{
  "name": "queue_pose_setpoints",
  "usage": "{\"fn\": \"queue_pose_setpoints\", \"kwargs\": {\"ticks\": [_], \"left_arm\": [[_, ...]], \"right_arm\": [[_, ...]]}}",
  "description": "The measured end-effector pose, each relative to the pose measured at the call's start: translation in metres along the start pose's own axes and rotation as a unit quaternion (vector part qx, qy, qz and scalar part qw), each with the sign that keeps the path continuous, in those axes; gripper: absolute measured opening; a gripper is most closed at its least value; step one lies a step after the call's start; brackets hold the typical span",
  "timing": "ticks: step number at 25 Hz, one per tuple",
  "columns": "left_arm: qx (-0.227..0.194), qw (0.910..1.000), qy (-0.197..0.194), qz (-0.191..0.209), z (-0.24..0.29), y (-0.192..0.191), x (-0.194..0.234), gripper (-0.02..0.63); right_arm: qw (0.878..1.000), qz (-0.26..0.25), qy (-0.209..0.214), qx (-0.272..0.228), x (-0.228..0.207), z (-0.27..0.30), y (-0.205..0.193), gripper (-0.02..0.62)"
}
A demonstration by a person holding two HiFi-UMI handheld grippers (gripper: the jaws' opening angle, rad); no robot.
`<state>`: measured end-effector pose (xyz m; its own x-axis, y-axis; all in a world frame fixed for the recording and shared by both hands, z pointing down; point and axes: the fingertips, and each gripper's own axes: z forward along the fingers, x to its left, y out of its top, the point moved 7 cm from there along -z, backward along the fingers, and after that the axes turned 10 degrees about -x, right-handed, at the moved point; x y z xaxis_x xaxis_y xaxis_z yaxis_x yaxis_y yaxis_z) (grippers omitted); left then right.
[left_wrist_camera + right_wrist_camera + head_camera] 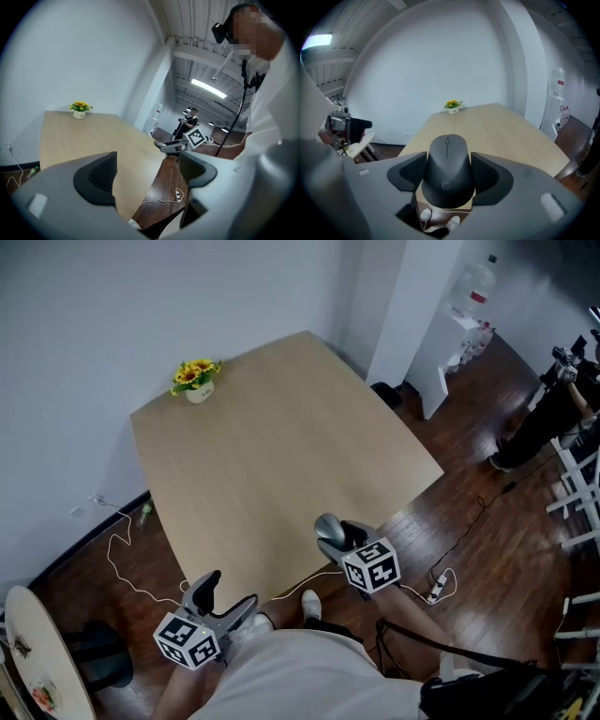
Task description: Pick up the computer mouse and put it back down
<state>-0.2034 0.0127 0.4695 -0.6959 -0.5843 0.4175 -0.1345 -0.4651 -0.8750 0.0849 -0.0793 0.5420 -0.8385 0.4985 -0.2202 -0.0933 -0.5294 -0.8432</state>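
Note:
A dark grey computer mouse sits clamped between the two pads of my right gripper, lifted well above the wooden table. In the head view the same mouse shows at the tip of the right gripper, held over the table's near edge. My left gripper hangs off the table's near left corner with its jaws apart and nothing between them; in the left gripper view its pads frame only table and floor.
A small pot of yellow flowers stands at the table's far corner by the wall. White cables and a power strip lie on the wooden floor. A round side table is at lower left. A person stands at right.

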Motion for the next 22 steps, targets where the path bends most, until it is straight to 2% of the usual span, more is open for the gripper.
{"fn": "queue_pose_setpoints", "kwargs": {"ticks": [4,11,18,22], "left_arm": [[-0.003,0.9991,-0.041,0.009,0.006,-0.002,-0.004,0.394],[0.039,0.9918,-0.105,0.063,0.032,-0.008,-0.017,0.434],[0.037,0.9894,-0.12,0.072,0.037,-0.003,-0.027,0.43],[0.006,0.9909,-0.125,0.05,0.032,0.004,-0.027,0.43]], "right_arm": [[1.0,-0.014,0.002,-0.026,0.041,-0.062,0.016,0.296],[0.998,-0.008,-0.039,-0.049,0.071,-0.123,0.017,0.298],[0.995,0.008,-0.069,-0.07,0.079,-0.144,0.012,0.298],[0.995,0.006,-0.072,-0.073,0.081,-0.144,0.011,0.298]]}}
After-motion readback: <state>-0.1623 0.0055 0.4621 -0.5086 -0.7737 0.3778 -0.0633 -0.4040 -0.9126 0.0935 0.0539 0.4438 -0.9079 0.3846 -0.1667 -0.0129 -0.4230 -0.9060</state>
